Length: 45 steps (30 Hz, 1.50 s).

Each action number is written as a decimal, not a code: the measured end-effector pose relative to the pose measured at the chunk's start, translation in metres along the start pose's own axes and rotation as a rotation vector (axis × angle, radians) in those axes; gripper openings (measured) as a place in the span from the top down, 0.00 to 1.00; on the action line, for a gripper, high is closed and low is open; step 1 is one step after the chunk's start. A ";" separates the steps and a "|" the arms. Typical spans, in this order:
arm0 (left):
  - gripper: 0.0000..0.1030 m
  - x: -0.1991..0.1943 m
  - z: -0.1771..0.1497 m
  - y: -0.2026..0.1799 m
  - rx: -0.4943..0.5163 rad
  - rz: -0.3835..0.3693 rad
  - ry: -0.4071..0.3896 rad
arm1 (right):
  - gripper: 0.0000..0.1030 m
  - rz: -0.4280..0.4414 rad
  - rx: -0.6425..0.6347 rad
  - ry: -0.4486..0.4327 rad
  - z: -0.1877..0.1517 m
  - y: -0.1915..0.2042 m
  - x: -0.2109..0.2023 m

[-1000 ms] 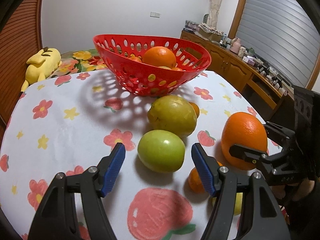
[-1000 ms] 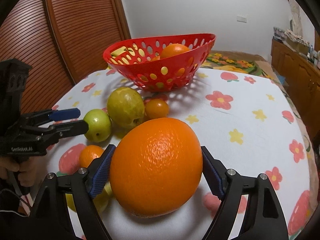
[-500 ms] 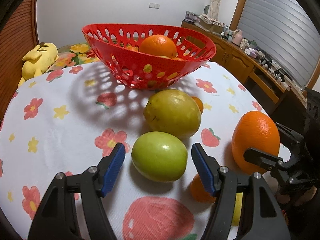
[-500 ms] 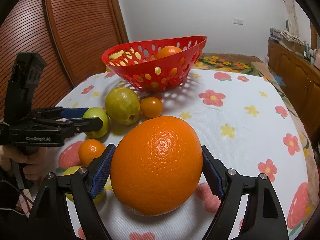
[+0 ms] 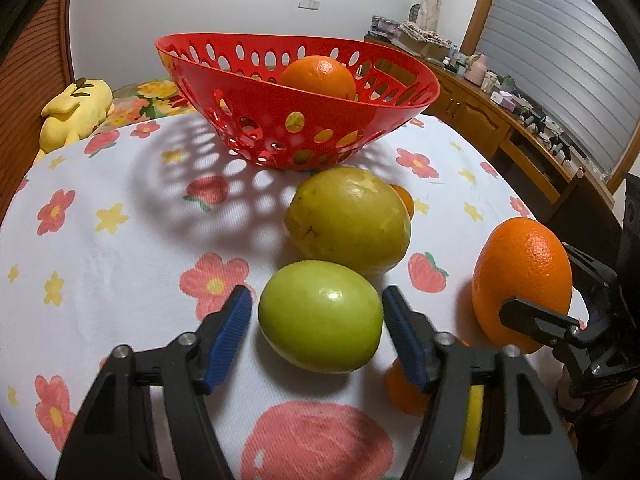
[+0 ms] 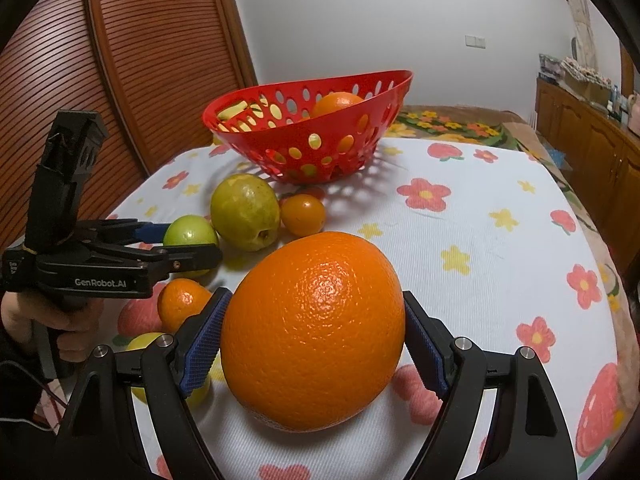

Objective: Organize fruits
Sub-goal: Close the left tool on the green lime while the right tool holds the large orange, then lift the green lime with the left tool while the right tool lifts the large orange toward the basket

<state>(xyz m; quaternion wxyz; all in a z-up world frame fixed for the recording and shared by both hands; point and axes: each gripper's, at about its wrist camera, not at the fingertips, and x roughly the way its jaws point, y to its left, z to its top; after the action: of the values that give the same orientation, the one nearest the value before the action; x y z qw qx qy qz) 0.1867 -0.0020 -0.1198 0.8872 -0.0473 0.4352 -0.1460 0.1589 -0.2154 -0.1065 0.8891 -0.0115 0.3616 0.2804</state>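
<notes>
Dimpled, round big orange (image 6: 316, 330) fills the lower centre, clenched in my right gripper (image 6: 316, 348); my left gripper (image 5: 316, 316) stands released around a smooth green apple (image 5: 320, 316).

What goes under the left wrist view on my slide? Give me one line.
Left gripper open around a green apple, right gripper clamping a large orange, red basket beyond.

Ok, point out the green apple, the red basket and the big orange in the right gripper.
green apple (image 5: 320, 316): left wrist view, centre of its skin.
red basket (image 6: 344, 128): right wrist view, its front wall.
big orange (image 6: 314, 328): right wrist view, middle of its peel.
</notes>
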 end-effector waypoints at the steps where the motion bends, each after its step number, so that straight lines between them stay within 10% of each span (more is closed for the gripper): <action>1: 0.44 0.000 0.000 0.000 -0.001 -0.006 0.001 | 0.19 0.000 0.000 0.000 0.000 0.000 0.000; 45: 0.46 -0.059 0.000 -0.007 0.004 -0.012 -0.160 | 0.19 -0.010 -0.035 0.054 -0.002 0.004 0.001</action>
<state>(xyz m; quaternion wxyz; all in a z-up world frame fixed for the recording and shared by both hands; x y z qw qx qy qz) 0.1510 0.0088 -0.0739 0.9183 -0.0596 0.3623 -0.1478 0.1563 -0.2120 -0.1076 0.8801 -0.0364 0.3803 0.2819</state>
